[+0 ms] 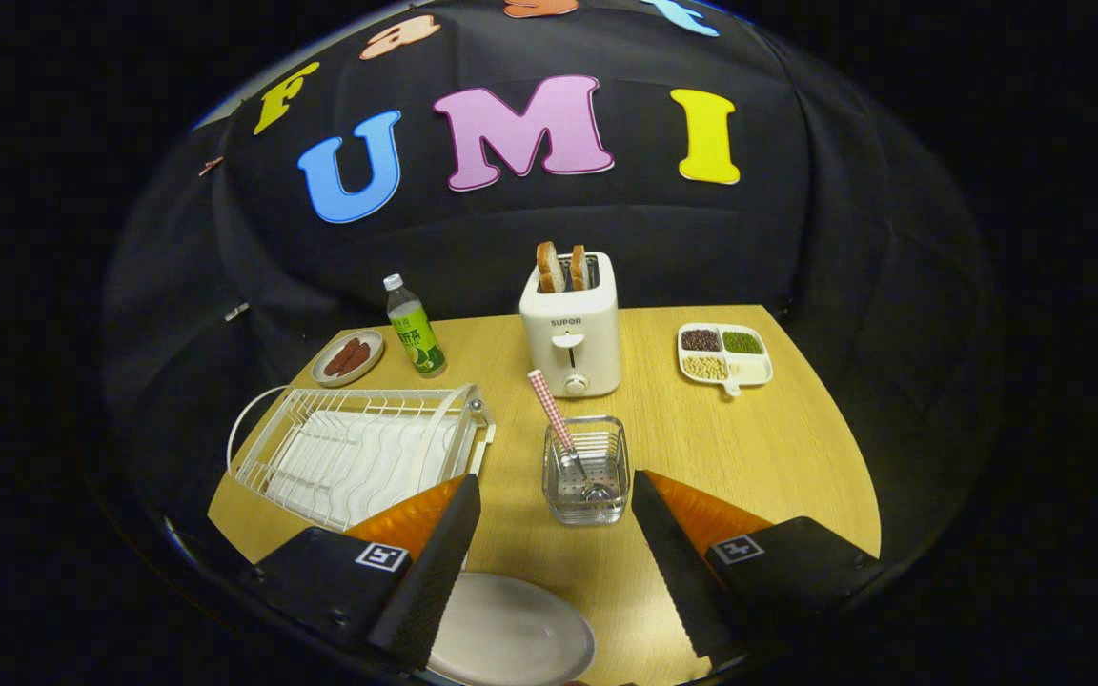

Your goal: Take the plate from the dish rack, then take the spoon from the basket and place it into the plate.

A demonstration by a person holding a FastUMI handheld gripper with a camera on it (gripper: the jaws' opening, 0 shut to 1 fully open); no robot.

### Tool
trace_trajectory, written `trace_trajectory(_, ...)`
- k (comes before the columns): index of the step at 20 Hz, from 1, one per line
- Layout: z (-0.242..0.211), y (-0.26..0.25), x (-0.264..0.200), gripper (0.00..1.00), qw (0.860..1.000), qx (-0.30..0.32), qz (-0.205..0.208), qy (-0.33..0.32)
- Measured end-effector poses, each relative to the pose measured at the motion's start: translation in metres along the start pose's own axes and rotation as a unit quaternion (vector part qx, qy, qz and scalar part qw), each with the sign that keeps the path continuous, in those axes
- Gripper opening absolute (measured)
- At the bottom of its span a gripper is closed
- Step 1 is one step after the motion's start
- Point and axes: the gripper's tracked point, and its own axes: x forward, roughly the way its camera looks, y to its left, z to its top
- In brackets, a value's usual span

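A pale round plate (511,631) lies flat on the wooden table (778,448), close under my left finger. My gripper (557,495) stands open above the table with nothing between its fingers. Just ahead of the fingers sits a clear basket (587,469) holding a spoon (560,429) with a red checked handle that leans up and to the left. The white wire dish rack (358,453) stands to the left of the basket, with no dish in its slots.
A white toaster (571,329) with two bread slices stands beyond the basket. A green bottle (415,329) and a small dish of sausages (348,357) are at the back left. A divided tray of beans (724,354) sits at the back right.
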Motion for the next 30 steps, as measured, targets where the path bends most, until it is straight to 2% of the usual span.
trace_trajectory(8,0.047,0.006,0.07,0.99,1.0,-0.016,-0.006,-0.022)
trace_trajectory(14,0.032,0.002,0.128,0.99,0.999,-0.031,-0.013,0.01)
trace_trajectory(19,0.018,0.009,0.157,0.96,0.999,-0.03,0.002,0.035)
trace_trajectory(21,0.016,0.008,0.166,0.84,0.999,-0.021,0.001,0.042)
trace_trajectory(22,0.014,0.005,0.17,0.72,0.999,-0.02,-0.005,0.047)
trace_trajectory(23,0.012,0.004,0.174,0.66,0.998,-0.018,-0.006,0.053)
trace_trajectory(24,0.009,0.006,0.177,0.55,0.998,-0.012,-0.002,0.059)
trace_trajectory(26,0.006,0.01,0.18,0.51,0.998,0.002,0.009,0.068)
trace_trajectory(29,0.002,0.008,0.183,0.51,0.997,0.002,0.003,0.078)
trace_trajectory(30,0.001,0.004,0.186,0.44,0.997,-0.004,-0.008,0.075)
